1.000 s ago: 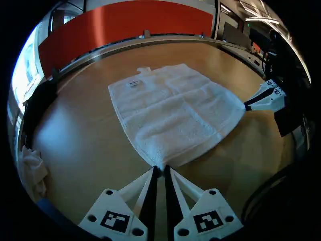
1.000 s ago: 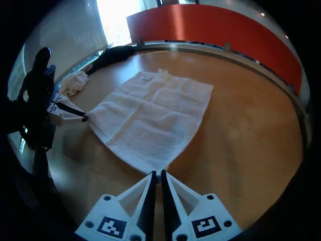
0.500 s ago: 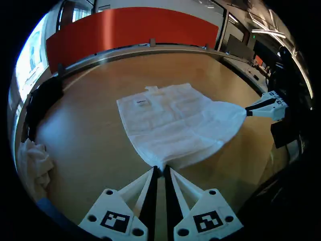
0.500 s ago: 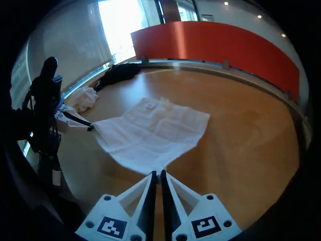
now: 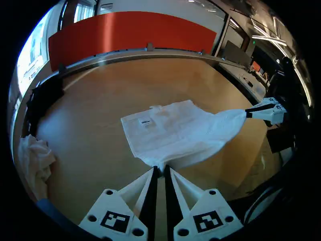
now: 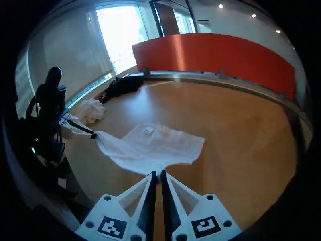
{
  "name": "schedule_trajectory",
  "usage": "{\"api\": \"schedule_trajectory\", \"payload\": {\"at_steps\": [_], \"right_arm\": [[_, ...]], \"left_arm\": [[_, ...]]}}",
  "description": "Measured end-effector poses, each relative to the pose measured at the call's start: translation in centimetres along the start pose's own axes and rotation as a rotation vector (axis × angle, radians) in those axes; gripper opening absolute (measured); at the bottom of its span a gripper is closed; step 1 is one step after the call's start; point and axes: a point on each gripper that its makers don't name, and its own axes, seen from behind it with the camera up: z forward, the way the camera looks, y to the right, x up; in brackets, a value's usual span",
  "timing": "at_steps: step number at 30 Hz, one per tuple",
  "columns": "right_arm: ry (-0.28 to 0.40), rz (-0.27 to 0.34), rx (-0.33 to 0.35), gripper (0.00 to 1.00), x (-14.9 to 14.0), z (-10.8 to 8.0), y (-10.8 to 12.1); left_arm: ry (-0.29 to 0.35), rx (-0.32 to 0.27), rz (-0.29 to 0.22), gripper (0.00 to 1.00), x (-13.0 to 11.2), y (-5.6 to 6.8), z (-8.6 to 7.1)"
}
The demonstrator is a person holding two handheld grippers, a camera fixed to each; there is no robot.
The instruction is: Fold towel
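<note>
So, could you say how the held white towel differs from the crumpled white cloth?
The white towel is spread, corners pinched by the left gripper and right gripper; the crumpled white cloth lies bunched, untouched. The towel is central on the wooden table, the cloth at its edge. Both are white.

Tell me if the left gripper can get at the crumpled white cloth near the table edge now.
Probably not yet: the left gripper is shut on a corner of the towel. The crumpled cloth lies off to its side, with only table between them.
</note>
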Motion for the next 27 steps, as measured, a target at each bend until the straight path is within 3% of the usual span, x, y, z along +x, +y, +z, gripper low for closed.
{"api": "schedule_trajectory", "payload": {"at_steps": [6,12,18,27], "right_arm": [[-0.005,-0.009,-0.011,0.09,0.4,0.1,0.6],[0.005,-0.029,-0.027,0.09,2.0,1.5,2.0],[-0.001,-0.049,-0.052,0.09,3.3,4.0,4.2],[-0.033,-0.014,-0.078,0.09,4.0,8.1,7.4]], "left_arm": [[0.012,0.004,-0.002,0.12,1.1,-0.1,0.0],[0.031,0.027,0.007,0.12,3.2,-1.2,1.4],[0.035,0.05,0.017,0.12,5.1,-2.6,3.5],[0.008,0.056,0.006,0.12,6.4,-4.8,7.8]]}}
